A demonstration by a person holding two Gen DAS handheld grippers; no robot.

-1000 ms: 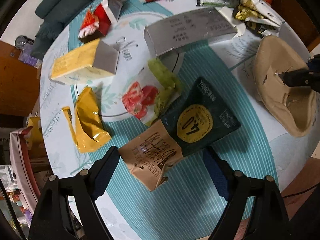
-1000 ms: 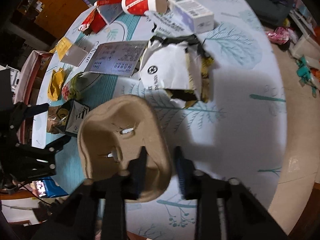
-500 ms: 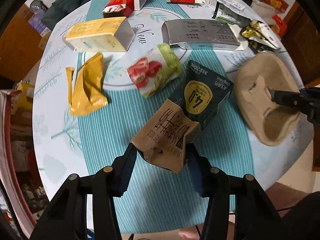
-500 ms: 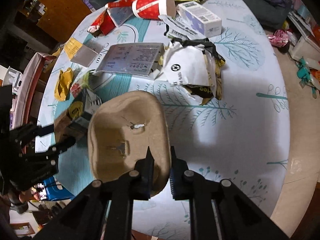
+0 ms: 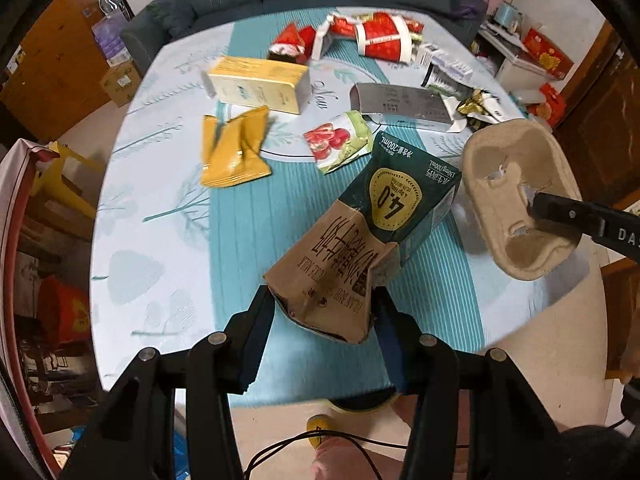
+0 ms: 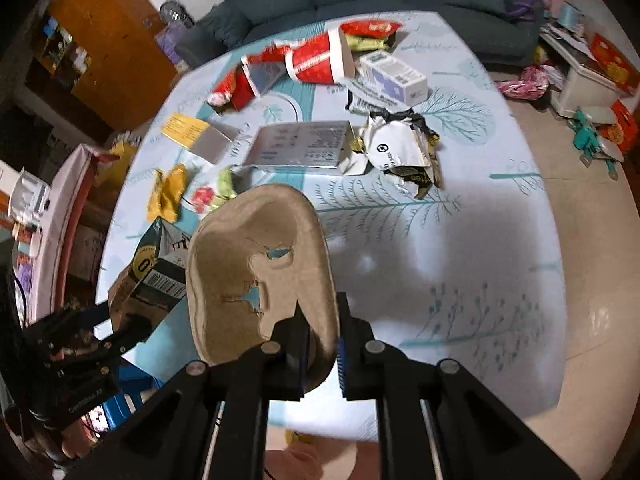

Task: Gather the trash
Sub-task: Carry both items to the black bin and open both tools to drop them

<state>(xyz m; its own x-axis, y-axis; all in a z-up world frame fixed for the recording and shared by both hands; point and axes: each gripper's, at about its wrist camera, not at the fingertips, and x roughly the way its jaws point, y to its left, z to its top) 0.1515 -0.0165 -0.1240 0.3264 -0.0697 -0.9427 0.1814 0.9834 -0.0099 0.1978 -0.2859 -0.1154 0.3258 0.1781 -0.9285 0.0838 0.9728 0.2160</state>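
**Both pieces lifted: carry them level and clear of the rest**

The flattened brown-and-dark-green milk carton sat low in the centre of the left wrist view, pinched at its crumpled brown end by the left tool, whose fingers were closed on it. It hung above the teal-striped bench, its green end pointing away from the camera. At the right of that view, the moulded tan pulp cup carrier was held aloft; in the right wrist view the right tool was clamped on the carrier's near rim, low in the centre of the frame.

The carton's grip looked shallow and on soft, torn card, so I judge it should be carried steadily, without swinging, or it could slip. The carrier was gripped by one edge only and tilted, so slow travel would suit it.

Further up the frame lay more litter: a crumpled yellow foil wrapper, a green-and-red fruit snack packet, a pale yellow cardboard box, a flattened grey carton and a red-and-white paper cup. No bin was visible.
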